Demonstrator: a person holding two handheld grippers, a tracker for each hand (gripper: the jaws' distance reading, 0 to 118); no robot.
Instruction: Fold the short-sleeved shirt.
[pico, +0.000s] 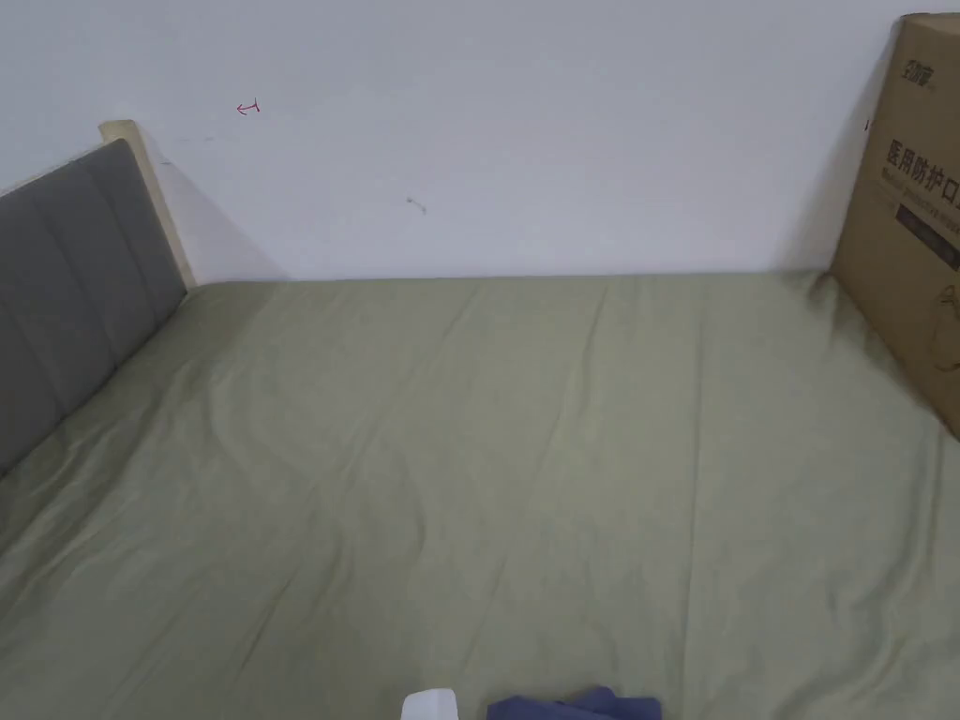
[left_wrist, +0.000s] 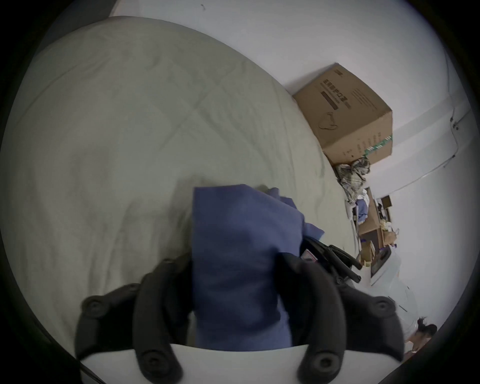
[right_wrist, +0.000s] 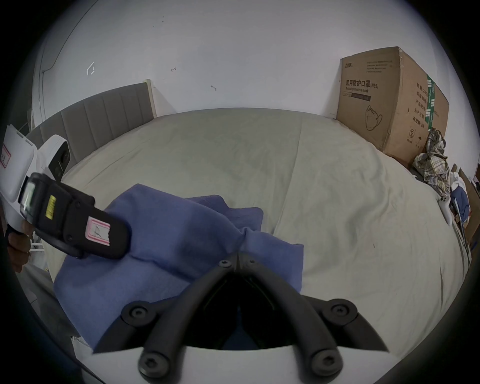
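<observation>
padded grey headboard (pico: 80, 281) with vertical stitched panels stands at the left, against a pale wooden post; olive-green bed sheet (pico: 525, 441), matte and softly creased, spreads across the middle; blue shirt (right_wrist: 166, 233), a soft, slightly fuzzy knit, lies bunched near the front edge of the bed, and in the head view only a sliver of it shows at the bottom edge; in the right gripper view its long axis seems to run from lower left to upper right, though the crumpling hides which end is collar or hem; left gripper (left_wrist: 233, 275), black with curved rubbery jaws, has a flat panel of the cloth draped between them, the jaws standing apart at either side, so whether they press on it i cannot tell; right gripper (right_wrist: 237, 256) has its jaws pressed together at the tips, pinching a puckered fold of the shirt; brown cardboard box (pico: 914, 216), rectangular, sits at the right against the wall; beside it a rumpled plaid cloth (right_wrist: 433, 161).
</observation>
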